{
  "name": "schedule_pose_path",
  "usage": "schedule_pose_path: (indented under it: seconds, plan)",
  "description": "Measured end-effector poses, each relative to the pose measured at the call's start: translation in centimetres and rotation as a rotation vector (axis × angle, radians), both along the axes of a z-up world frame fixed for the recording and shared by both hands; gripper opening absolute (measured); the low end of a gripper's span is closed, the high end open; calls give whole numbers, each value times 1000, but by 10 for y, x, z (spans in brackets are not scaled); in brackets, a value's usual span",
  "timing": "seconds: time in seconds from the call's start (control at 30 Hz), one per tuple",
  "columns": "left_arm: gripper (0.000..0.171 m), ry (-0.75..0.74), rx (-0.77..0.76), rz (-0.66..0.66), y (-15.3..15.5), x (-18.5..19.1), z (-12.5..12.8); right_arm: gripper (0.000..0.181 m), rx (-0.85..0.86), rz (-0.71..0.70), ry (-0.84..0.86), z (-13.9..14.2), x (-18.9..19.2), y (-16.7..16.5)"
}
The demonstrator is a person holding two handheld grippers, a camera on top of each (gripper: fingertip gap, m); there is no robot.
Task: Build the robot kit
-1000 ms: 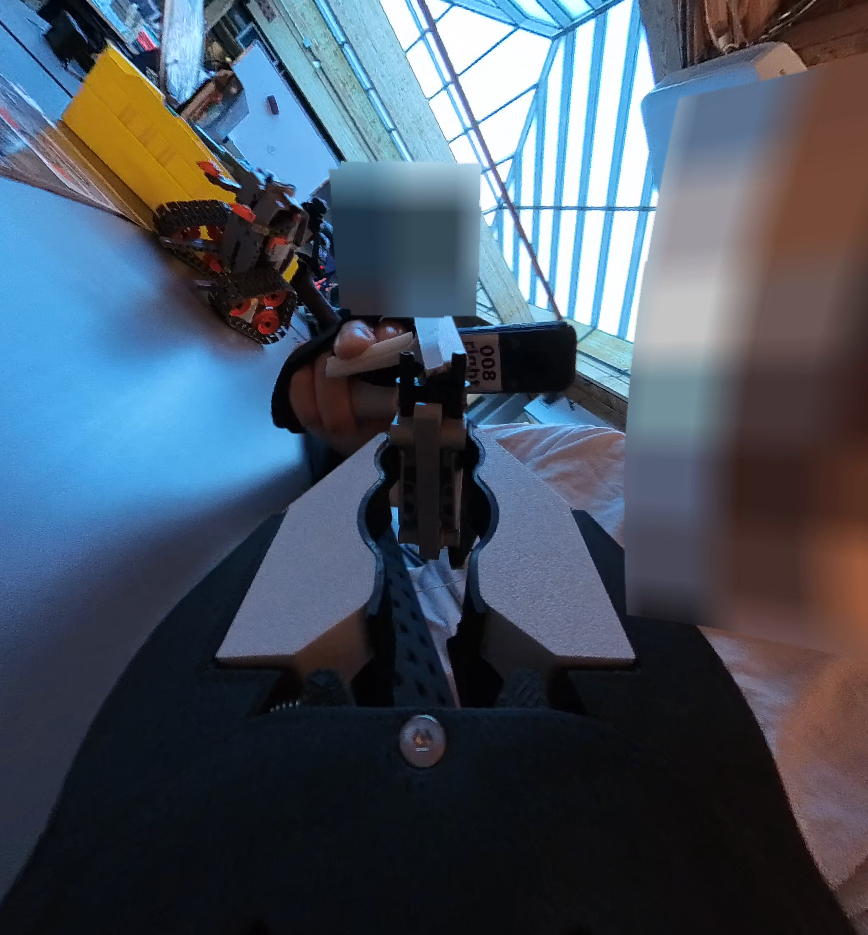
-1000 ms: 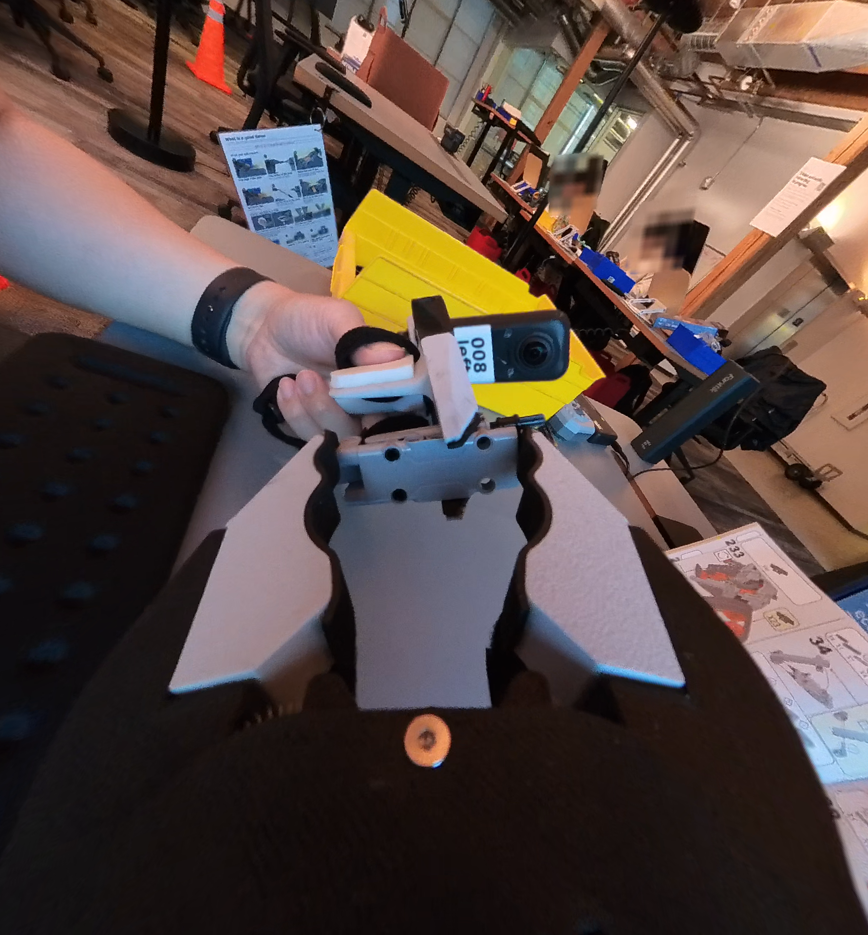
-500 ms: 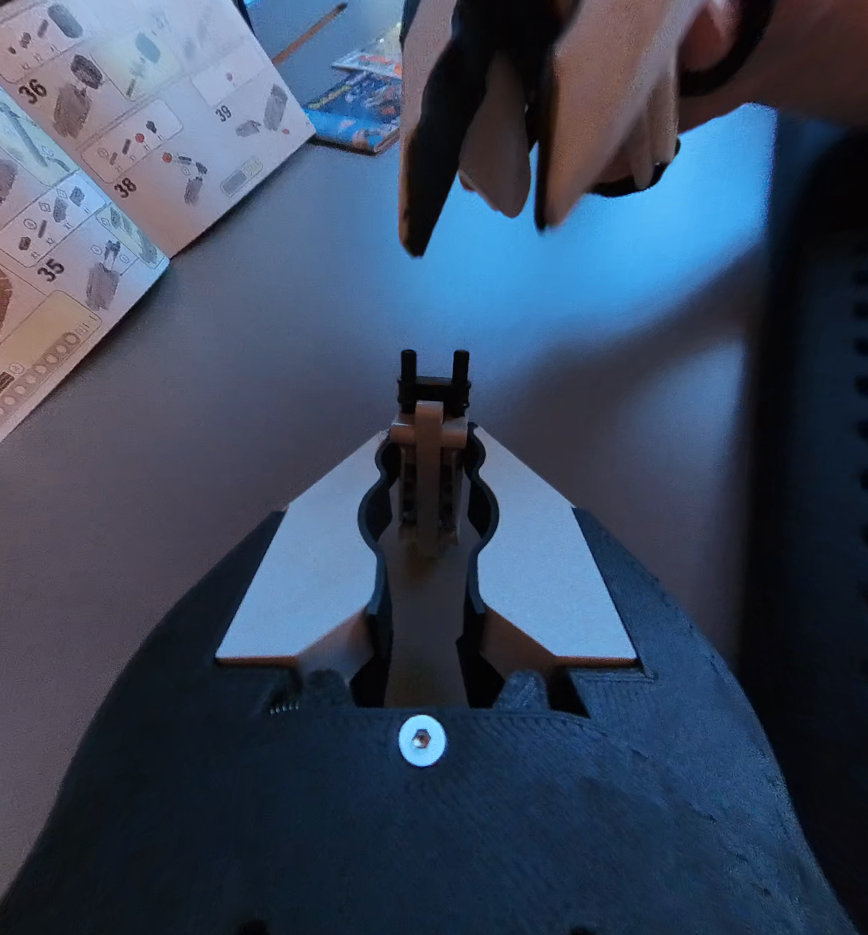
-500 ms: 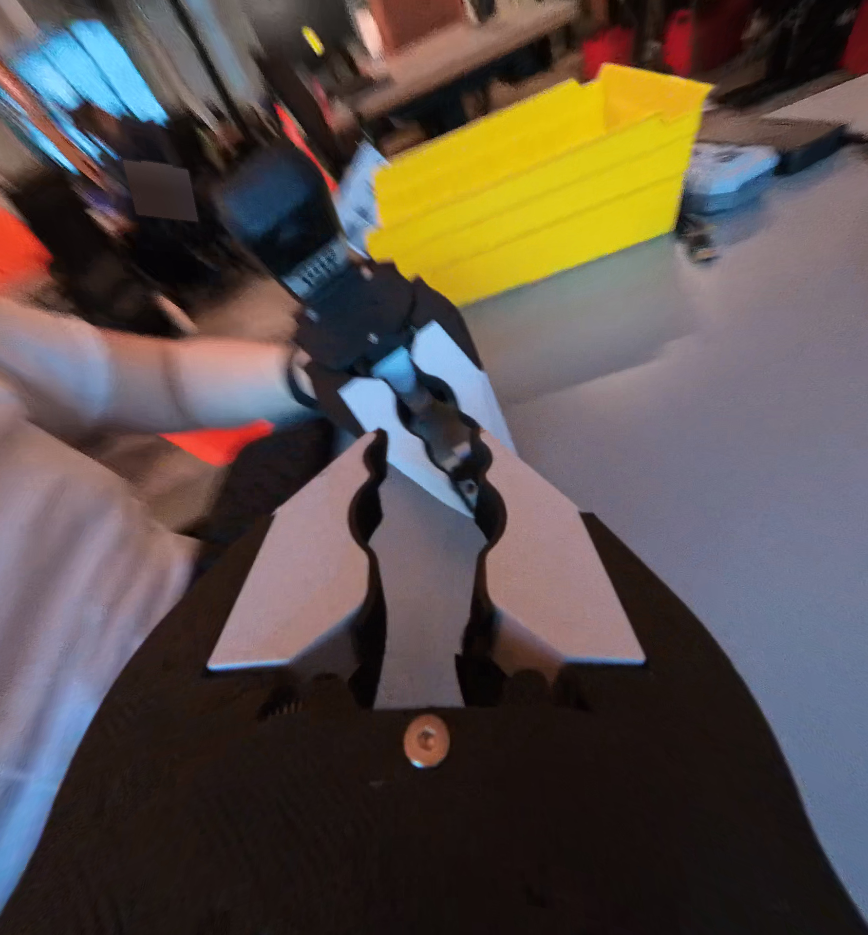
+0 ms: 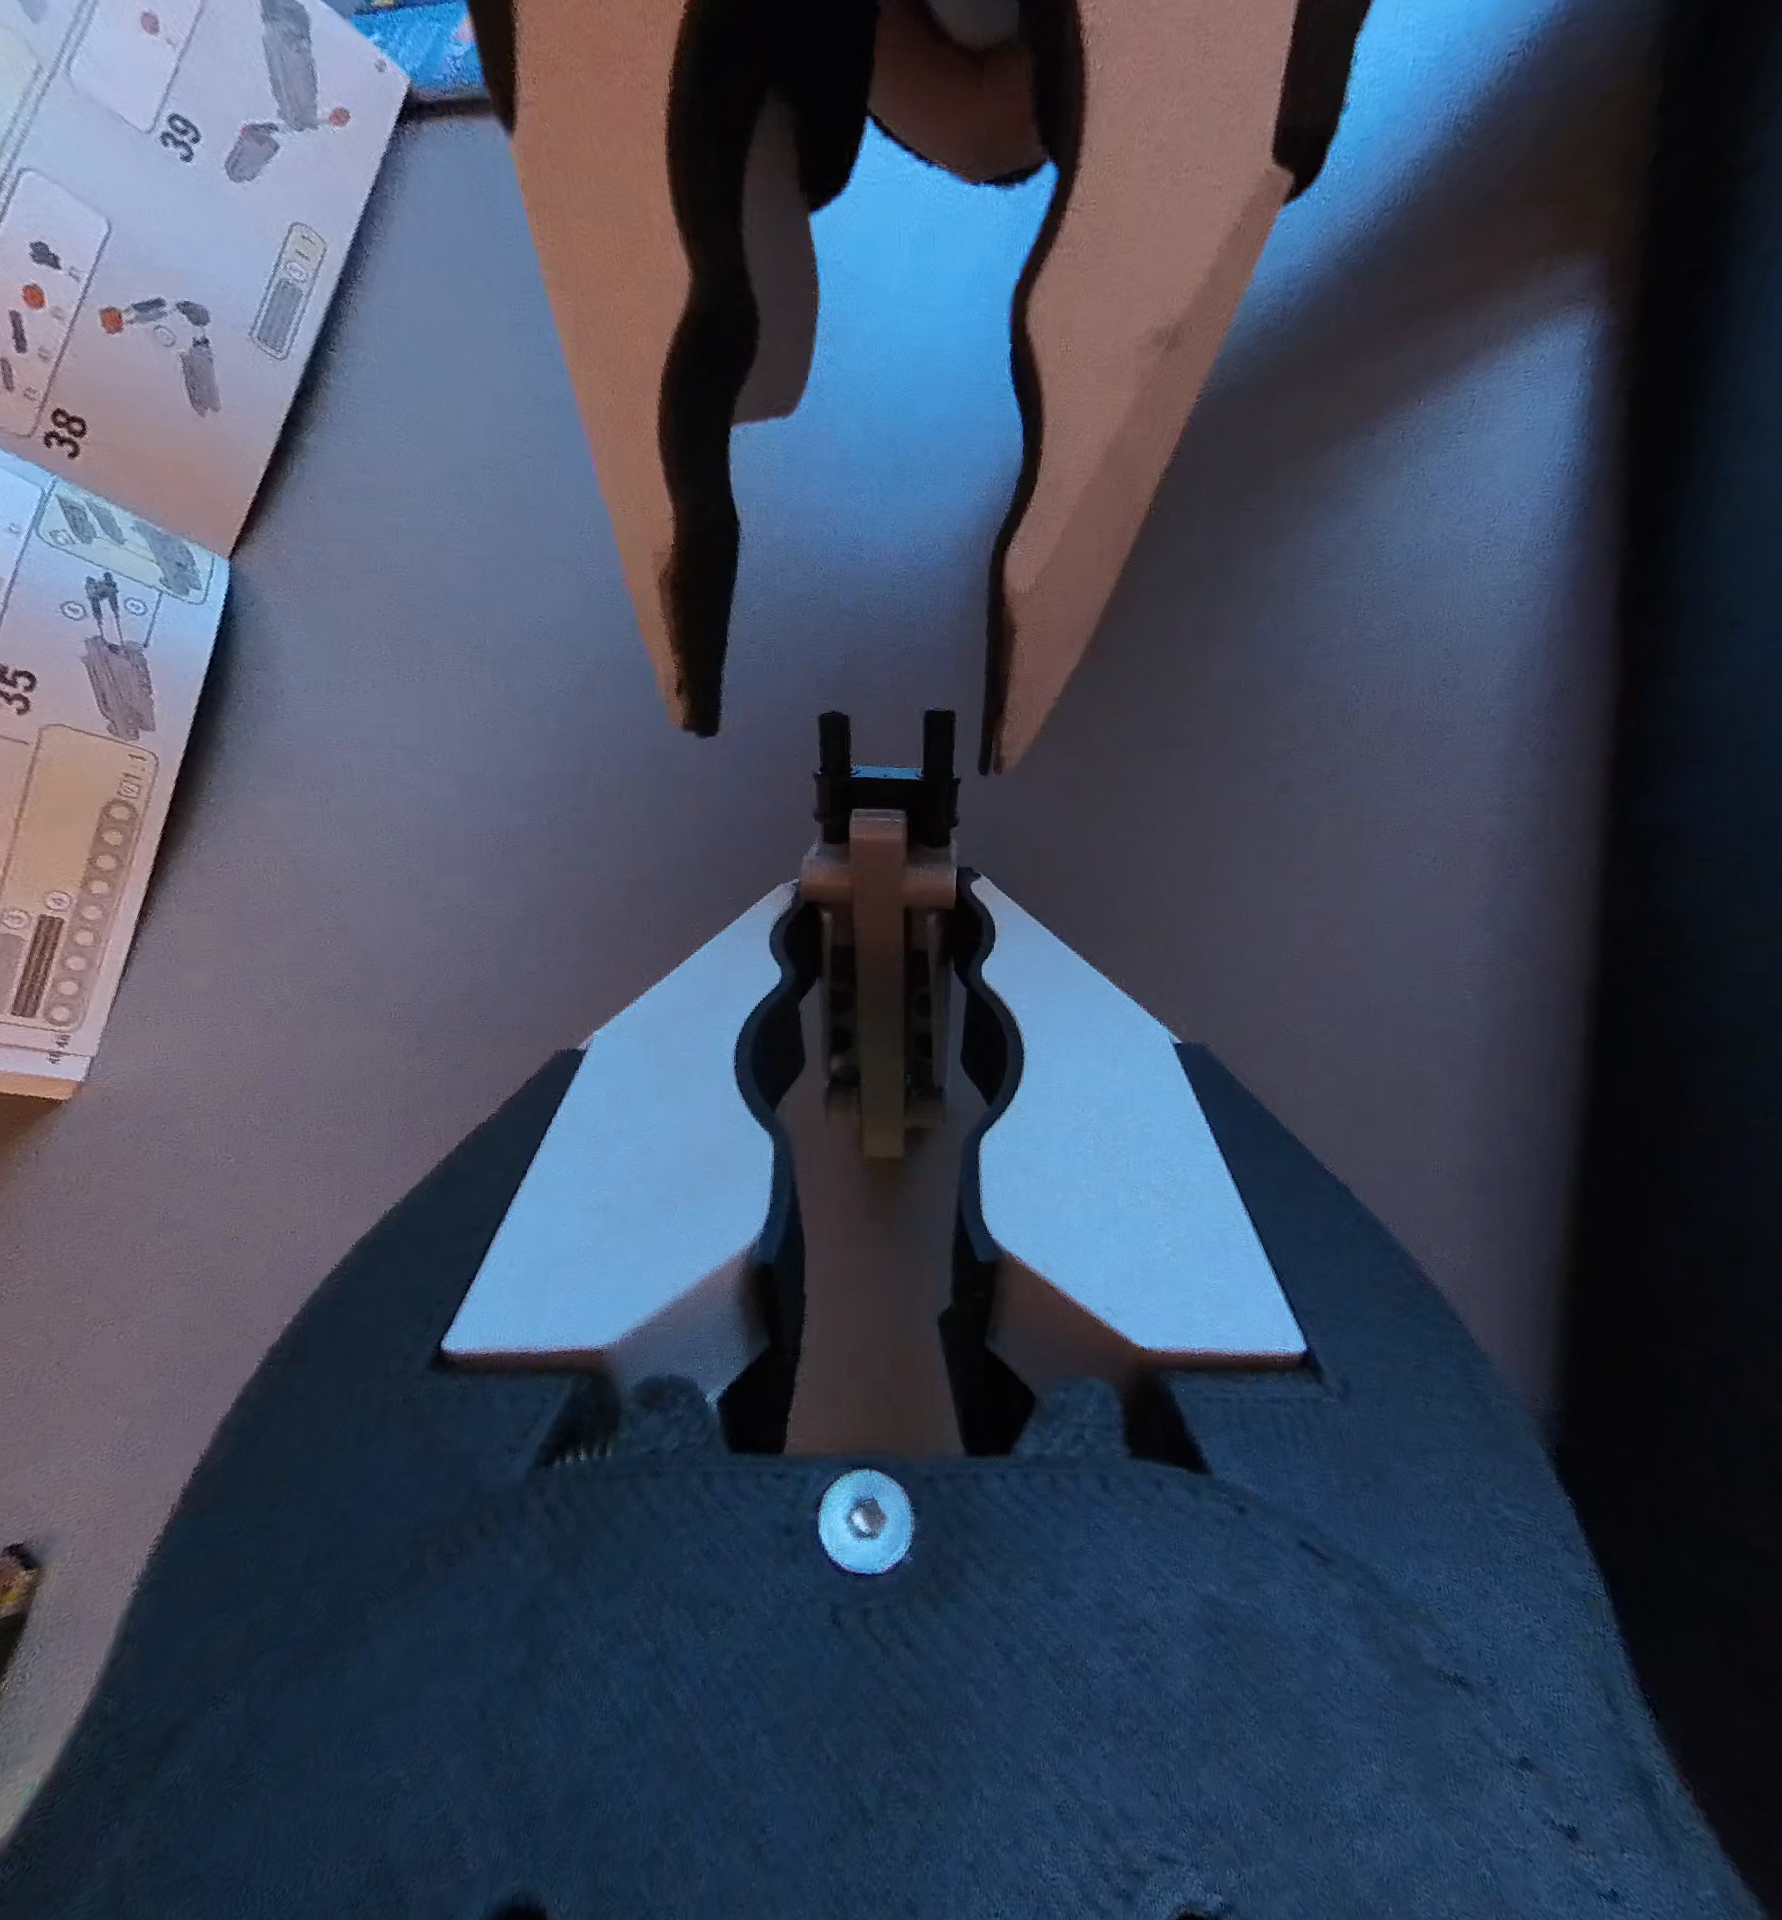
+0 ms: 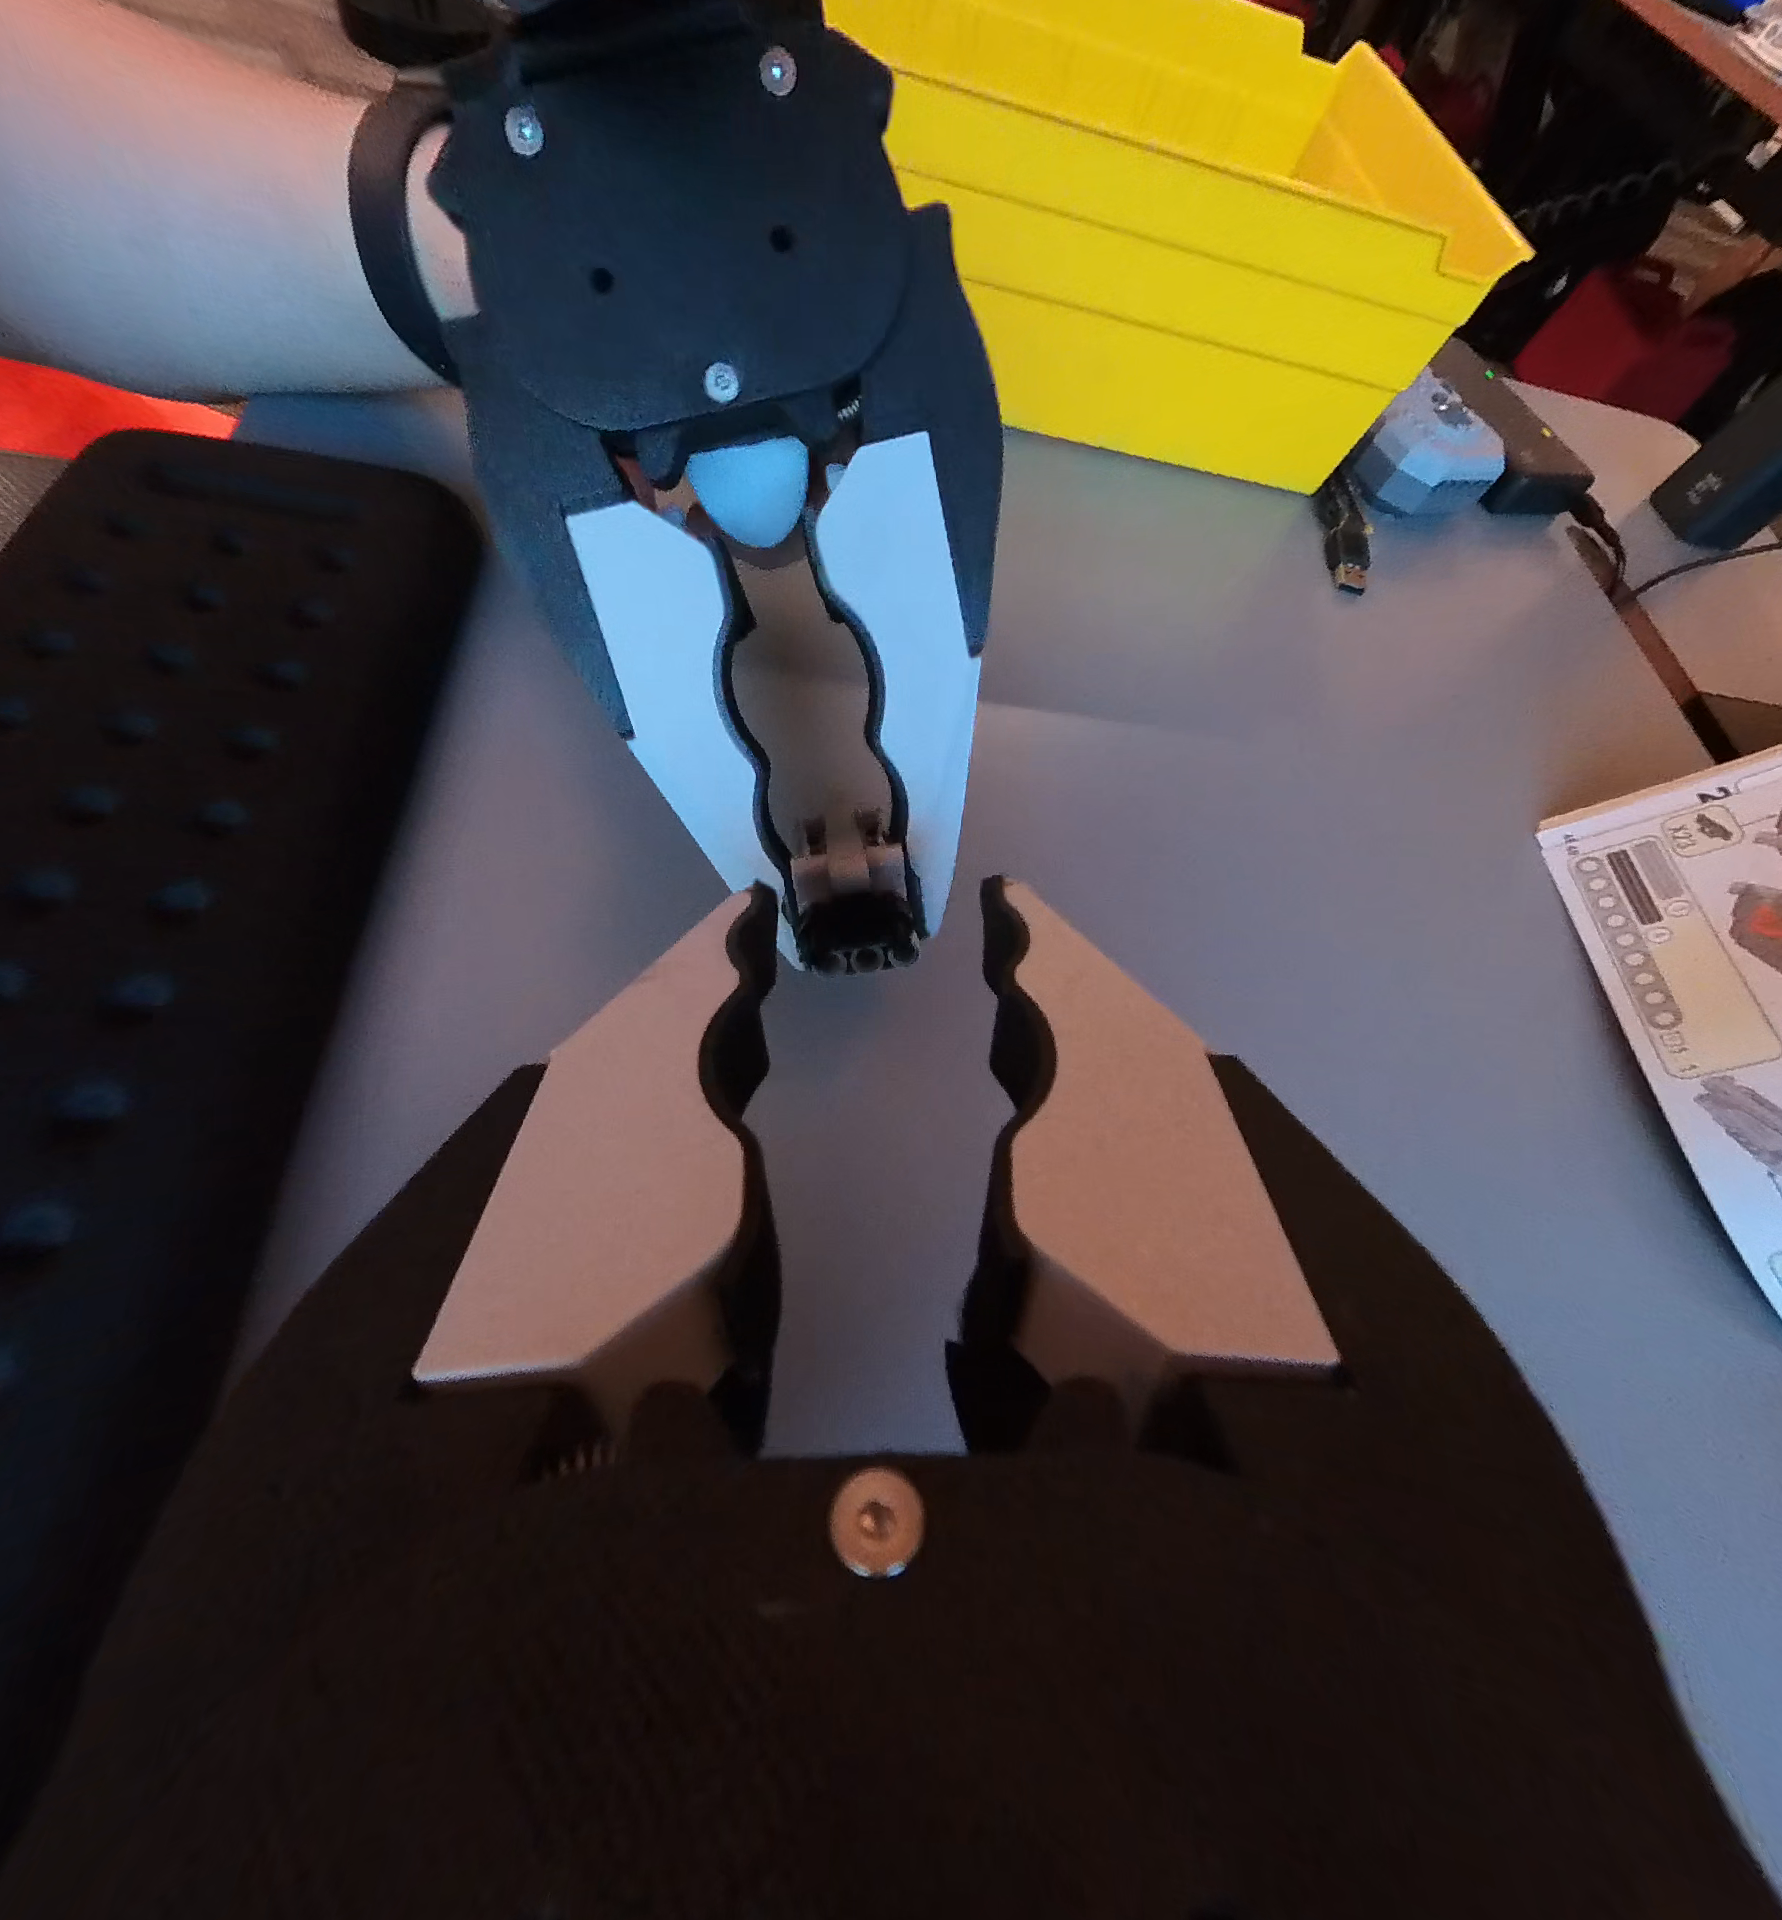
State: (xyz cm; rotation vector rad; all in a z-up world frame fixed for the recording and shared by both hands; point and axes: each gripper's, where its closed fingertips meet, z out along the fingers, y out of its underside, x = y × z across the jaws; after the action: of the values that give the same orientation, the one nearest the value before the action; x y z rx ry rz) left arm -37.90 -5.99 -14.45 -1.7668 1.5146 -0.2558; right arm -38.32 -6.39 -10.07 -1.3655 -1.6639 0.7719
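Bare table (image 6: 1230,883) between black mat (image 6: 139,831) and booklet (image 6: 1718,1018).

Left gripper (image 6: 851,914): black, layer-lined printed housing of rounded outline, with silver screws on its face; two pale grey wedge-shaped fingers (image 6: 658,665) edged inside by wavy black pads. A black strap (image 6: 378,208) circles the wrist behind it. Right gripper (image 6: 871,904): same build, one silver screw (image 6: 874,1522) centred at the near edge of the housing, a small coil spring (image 6: 570,1460) left of it.
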Motion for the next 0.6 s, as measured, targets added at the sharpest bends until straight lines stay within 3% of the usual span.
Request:
schedule_pose_path:
  seconds: [0.1, 0.17, 0.23, 0.27, 0.33, 0.37, 0.47, 0.6]
  plan:
    - [24, 55, -9, -17, -3, 1, -5, 24, -30, 21, -61, -13, 2, -3]
    - [23, 76, -38, -29, -5, 1, -9, 23, -37, 24, -95, -22, 4, -3]
    - [23, 93, -65, -31, -7, 1, -14, 0, -49, 48, -110, -28, 5, -8]
    - [24, 82, -75, -40, -8, 2, -14, 4, -39, 45, -121, -32, 6, -8]
    - [23, 64, -98, -45, -9, 3, -15, 35, -15, 24, -86, -32, 6, -4]
    - [24, 54, -109, -46, -9, 2, -15, 39, -14, 18, -80, -32, 7, -3]
    - [37, 18, -116, -50, -10, 1, -13, 38, 6, 22, -38, -31, 7, -3]
    - [37, -77, -203, -57, -16, -5, -9, 32, -27, 39, -74, -40, 6, -4]
